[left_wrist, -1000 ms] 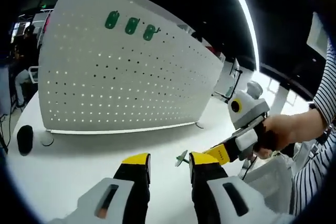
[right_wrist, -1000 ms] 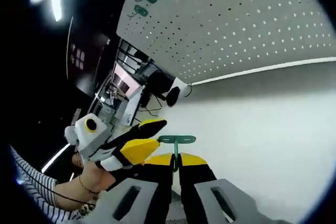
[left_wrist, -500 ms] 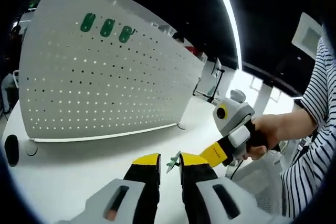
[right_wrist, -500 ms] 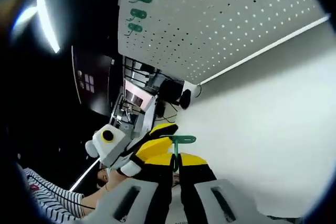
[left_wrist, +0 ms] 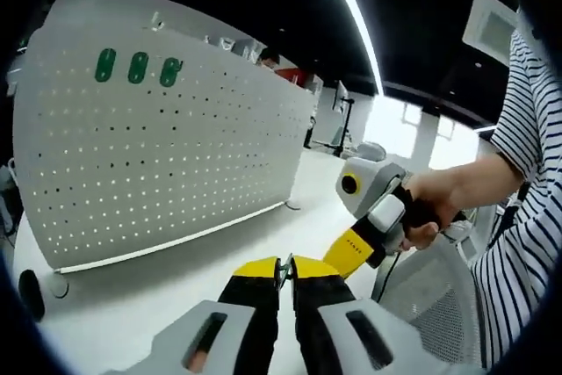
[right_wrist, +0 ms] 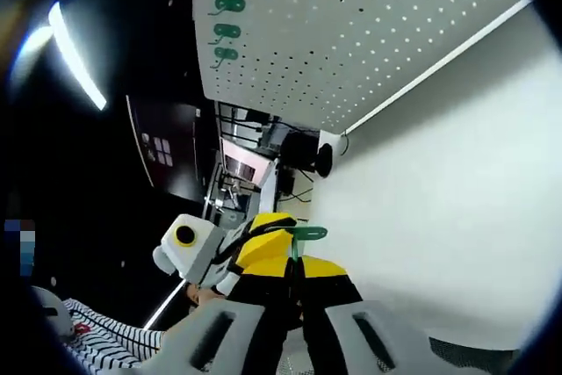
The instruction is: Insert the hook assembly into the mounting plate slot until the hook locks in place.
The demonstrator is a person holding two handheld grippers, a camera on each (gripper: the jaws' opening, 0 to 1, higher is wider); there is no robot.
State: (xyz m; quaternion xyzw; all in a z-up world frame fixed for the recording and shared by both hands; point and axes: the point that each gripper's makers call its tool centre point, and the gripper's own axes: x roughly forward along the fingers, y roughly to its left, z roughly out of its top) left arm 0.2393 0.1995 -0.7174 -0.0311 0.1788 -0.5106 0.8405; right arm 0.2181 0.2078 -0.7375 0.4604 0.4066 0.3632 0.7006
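A white pegboard mounting plate [left_wrist: 176,155] [right_wrist: 369,32] stands upright on the table, with three green hooks [left_wrist: 138,68] [right_wrist: 228,31] seated in a row near its top corner. A fourth green hook [right_wrist: 304,234] is held off the board. My right gripper [right_wrist: 294,266] is shut on its stem. My left gripper [left_wrist: 285,268] has its yellow-tipped jaws nearly together on a thin sliver of that hook [left_wrist: 283,270]. The right gripper [left_wrist: 349,248] reaches in from the right, held by a hand [left_wrist: 435,204]. The left gripper [right_wrist: 266,239] meets the hook from the left.
The white table [left_wrist: 158,278] [right_wrist: 457,182] runs along the pegboard's foot. A small black round object [left_wrist: 31,292] [right_wrist: 323,160] sits by the board's end. A mesh chair [left_wrist: 430,296] and a person's striped sleeve [left_wrist: 527,111] are at the right.
My left jaws have narrowed from wide open to nearly shut around the hook that the right gripper holds. Both grippers have come together, and both views have swung relative to the pegboard.
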